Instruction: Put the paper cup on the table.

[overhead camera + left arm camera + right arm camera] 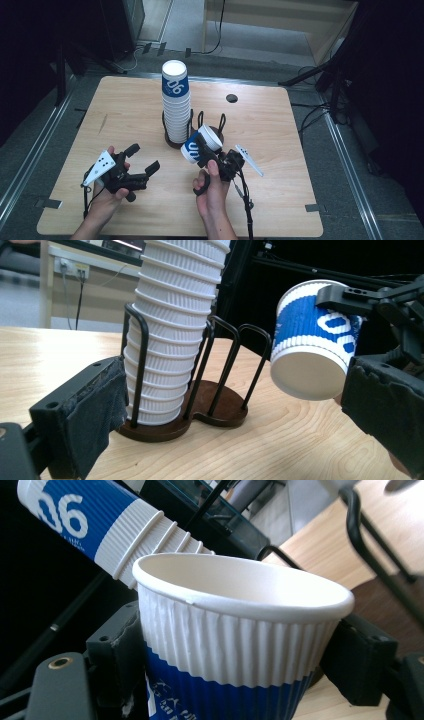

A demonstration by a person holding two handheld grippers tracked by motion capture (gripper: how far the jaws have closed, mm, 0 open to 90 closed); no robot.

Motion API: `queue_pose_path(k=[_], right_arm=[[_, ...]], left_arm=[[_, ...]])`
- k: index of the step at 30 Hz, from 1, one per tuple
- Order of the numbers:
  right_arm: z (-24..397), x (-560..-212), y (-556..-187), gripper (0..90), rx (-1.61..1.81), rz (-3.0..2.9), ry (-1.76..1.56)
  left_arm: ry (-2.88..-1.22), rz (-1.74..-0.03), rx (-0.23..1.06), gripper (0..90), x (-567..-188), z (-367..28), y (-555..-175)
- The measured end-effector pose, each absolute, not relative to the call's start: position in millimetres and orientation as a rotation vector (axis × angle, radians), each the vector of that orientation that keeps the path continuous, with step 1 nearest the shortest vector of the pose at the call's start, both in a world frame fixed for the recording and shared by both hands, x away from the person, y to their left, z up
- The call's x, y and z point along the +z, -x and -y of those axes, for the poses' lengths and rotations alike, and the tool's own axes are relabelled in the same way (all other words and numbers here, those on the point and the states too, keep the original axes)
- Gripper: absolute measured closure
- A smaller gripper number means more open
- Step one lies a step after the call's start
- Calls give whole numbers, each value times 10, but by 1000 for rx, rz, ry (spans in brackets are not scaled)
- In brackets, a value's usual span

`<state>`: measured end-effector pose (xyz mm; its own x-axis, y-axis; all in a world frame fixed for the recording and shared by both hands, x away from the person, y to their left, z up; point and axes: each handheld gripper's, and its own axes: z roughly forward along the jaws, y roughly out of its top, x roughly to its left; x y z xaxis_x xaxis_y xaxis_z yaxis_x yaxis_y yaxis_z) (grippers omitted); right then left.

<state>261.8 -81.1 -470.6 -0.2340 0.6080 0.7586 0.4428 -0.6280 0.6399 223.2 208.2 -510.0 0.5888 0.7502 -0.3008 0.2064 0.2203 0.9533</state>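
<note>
A tall stack of white ribbed paper cups [176, 107], the top one banded blue, stands in a black wire holder [220, 125] on a brown base at the table's middle. My right gripper [202, 152] is shut on a single blue-and-white cup [200, 144], held tilted just right of the stack, above the holder's free slot. In the right gripper view the cup [240, 645] sits between both pads [115, 650], mouth up, with the stack [100, 525] behind. My left gripper [143, 158] stands open over the table, left of the holder; its view faces the stack [170, 330] and the held cup [312, 350].
The wooden table [280, 200] has a small dark round hole [231, 98] behind the holder. Bare wood lies on all sides of the holder [200, 410]. Dark stand legs and cables [310, 75] sit on the floor beyond the table.
</note>
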Motion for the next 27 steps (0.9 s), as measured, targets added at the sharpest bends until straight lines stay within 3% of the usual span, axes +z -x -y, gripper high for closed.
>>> queue_pose_path(k=[27], right_arm=[[1044, -4601, -2504, 201, 1649, -1370, -1506]], left_arm=[[-1345, -994, 520, 0, -5208, -2337, -2246]])
